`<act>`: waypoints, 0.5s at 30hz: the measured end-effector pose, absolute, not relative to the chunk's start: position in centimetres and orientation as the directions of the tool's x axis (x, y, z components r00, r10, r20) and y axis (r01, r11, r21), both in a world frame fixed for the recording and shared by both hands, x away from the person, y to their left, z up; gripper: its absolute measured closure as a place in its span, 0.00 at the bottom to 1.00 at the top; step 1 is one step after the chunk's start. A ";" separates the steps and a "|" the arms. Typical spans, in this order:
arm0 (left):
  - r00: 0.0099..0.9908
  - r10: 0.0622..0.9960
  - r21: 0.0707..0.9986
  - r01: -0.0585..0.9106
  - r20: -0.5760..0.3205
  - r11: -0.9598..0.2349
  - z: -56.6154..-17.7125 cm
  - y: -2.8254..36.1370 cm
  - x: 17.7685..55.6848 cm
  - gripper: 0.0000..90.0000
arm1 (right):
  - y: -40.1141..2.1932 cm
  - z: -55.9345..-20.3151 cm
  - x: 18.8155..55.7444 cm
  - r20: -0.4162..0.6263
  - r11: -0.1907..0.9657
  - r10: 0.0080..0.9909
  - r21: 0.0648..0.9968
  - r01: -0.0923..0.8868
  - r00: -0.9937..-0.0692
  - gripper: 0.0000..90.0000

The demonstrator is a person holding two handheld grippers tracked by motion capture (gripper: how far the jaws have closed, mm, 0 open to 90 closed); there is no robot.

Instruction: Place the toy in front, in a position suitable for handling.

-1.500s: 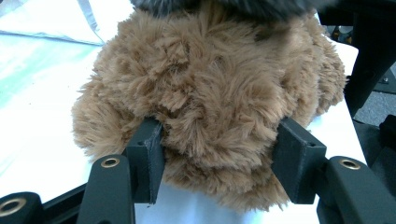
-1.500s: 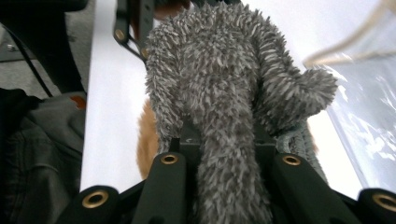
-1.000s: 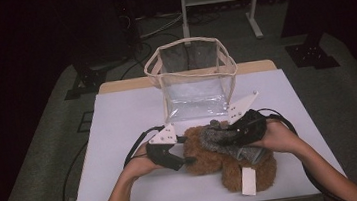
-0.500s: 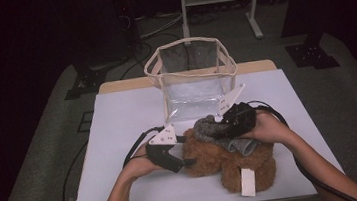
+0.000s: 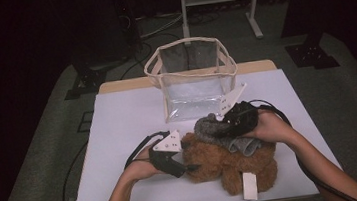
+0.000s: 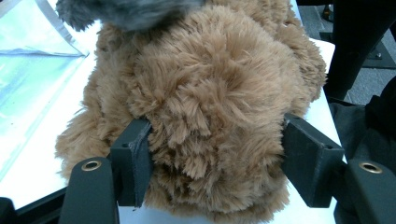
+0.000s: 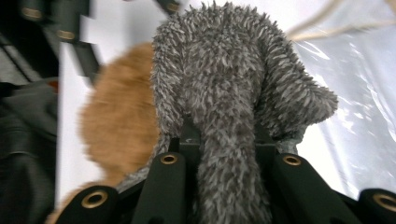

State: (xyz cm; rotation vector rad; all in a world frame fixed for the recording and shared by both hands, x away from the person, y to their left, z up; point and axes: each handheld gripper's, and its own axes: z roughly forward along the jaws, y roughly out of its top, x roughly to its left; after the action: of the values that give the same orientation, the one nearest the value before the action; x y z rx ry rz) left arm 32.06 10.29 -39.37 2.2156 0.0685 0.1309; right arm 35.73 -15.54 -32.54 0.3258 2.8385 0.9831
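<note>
Dark floor and stands surround a white-topped bench [image 5: 118, 122] on which a clear plastic tote bag with cream trim [image 5: 192, 79] stands upright at the far middle. From the near edge the person's left forearm reaches forward and to the right, and the left tongs [image 5: 193, 168] lie nearly level, pointing right into the side of a fluffy brown plush toy [image 5: 234, 167]. In the left gripper view the two black jaws sit on either side of the brown fur [image 6: 210, 107], which bulges between them; the jaws have just been closing, and both pads press into the pile, so the tongs grip the toy. The right forearm comes in from the lower right, its hand bent over the toy, and the right tongs [image 5: 226, 120] point left and away toward the bag. They are clamped tight on a shaggy grey plush piece [image 5: 214, 129], which in the right gripper view rises out from between the jaws [image 7: 229, 107] and flops over at its far end. The brown toy lies on its side at the near middle of the bench, its long axis running left to right, a white label [image 5: 250, 186] at its near right end.
</note>
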 end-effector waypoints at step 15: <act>0.993 0.086 0.808 -0.013 0.078 -0.589 -38.9 9.6 31.5 0.35 | -16.6 -32.8 34.3 -0.007 0.746 0.213 0.647 0.158 -0.977 0.81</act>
State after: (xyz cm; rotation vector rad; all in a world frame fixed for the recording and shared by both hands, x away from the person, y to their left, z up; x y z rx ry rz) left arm 31.52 9.59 -38.88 2.1973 0.0513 0.1350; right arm 34.30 -16.58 -32.77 0.3048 2.8597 1.0484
